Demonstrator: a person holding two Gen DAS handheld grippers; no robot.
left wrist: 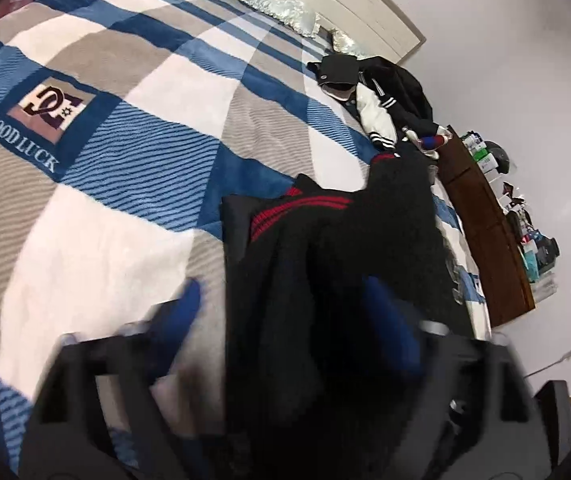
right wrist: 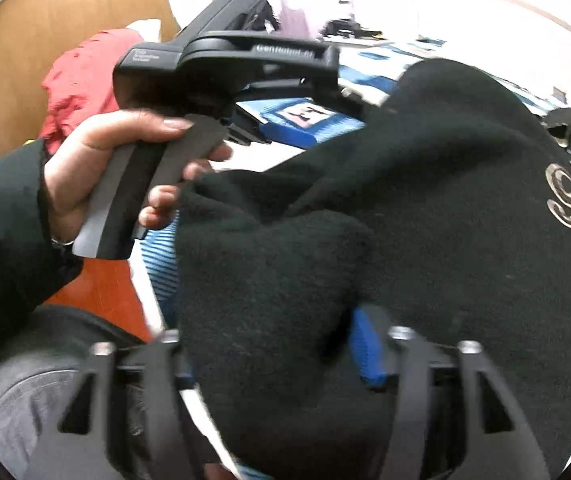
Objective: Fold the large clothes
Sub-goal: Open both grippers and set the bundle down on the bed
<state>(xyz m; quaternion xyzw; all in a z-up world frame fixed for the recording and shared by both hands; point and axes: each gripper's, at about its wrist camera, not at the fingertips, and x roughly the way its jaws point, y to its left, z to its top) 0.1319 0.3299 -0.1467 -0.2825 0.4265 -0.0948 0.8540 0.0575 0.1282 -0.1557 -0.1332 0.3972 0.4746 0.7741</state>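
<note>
1. The left gripper (left wrist: 285,312) stands with its blue-padded fingers (left wrist: 183,312) spread wide. The black fleece garment with red stripes (left wrist: 325,240) lies between them, but the pads do not seem to press it, so I read it as released.
2. The right gripper (right wrist: 281,352) is likewise spread, with one blue pad (right wrist: 369,352) showing beside a hump of the same dark cloth; no pinch shows.
3. Risk: with both claws loose, the thick fleece may spring back and undo whatever fold is in it, since bulky pile resists creasing.
4. Risk: a pad could snag the cloth on withdrawal and drag a layer out of line.
5. The garment lies on the blue, white and grey checked blanket (left wrist: 125,120) of the bed, near its edge, bunched in heavy overlapping layers and not flat.
6. It bears a pale embroidered emblem (right wrist: 565,196) in the right wrist view.
7. The person's hand (right wrist: 105,168) grips the left tool's handle.
</note>
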